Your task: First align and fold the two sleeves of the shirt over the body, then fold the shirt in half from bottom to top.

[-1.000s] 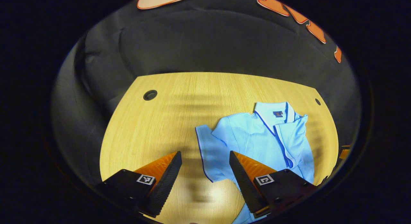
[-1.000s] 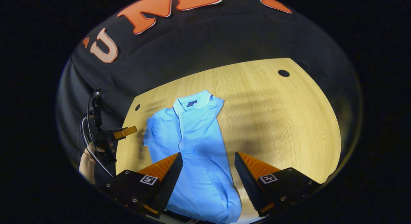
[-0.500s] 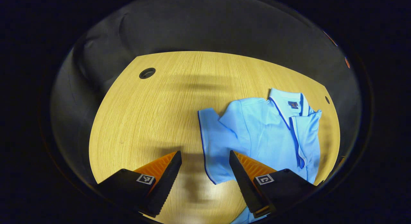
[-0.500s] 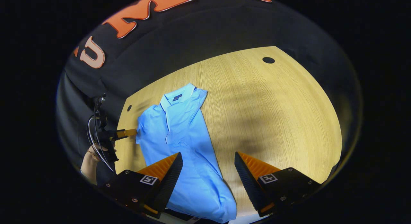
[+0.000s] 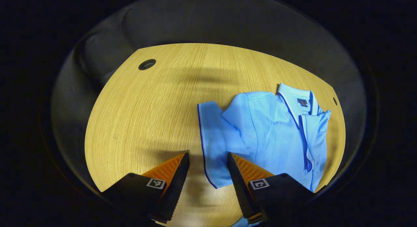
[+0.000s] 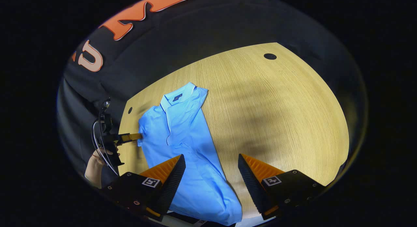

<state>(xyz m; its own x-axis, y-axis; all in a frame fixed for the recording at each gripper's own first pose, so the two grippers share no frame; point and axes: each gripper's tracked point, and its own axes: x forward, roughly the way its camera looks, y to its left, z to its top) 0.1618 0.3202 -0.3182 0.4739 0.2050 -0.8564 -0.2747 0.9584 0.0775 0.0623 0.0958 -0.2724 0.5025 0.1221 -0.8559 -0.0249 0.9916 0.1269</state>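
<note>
A light blue polo shirt (image 5: 277, 129) lies collar-up on the wooden table (image 5: 140, 116). One short sleeve (image 5: 213, 139) sticks out flat to its side, with a dark piped hem. My left gripper (image 5: 207, 157) is open just above the table, and the sleeve's lower hem lies between its fingers. In the right gripper view the shirt (image 6: 182, 132) stretches from the collar toward me. My right gripper (image 6: 211, 158) hangs open above its lower body and right edge. The left gripper (image 6: 130, 137) shows there at the sleeve, held by a hand (image 6: 97, 162).
Round cable holes sit in the table near its far corners (image 5: 147, 64) (image 6: 269, 56). Bare wood spreads to the left of the shirt in the left gripper view and to its right in the right gripper view. Black cloth walls stand close behind the table.
My left gripper has come down and forward onto the sleeve's hem, and its fingers have narrowed a little. The right gripper has drifted slightly, still open above the shirt.
</note>
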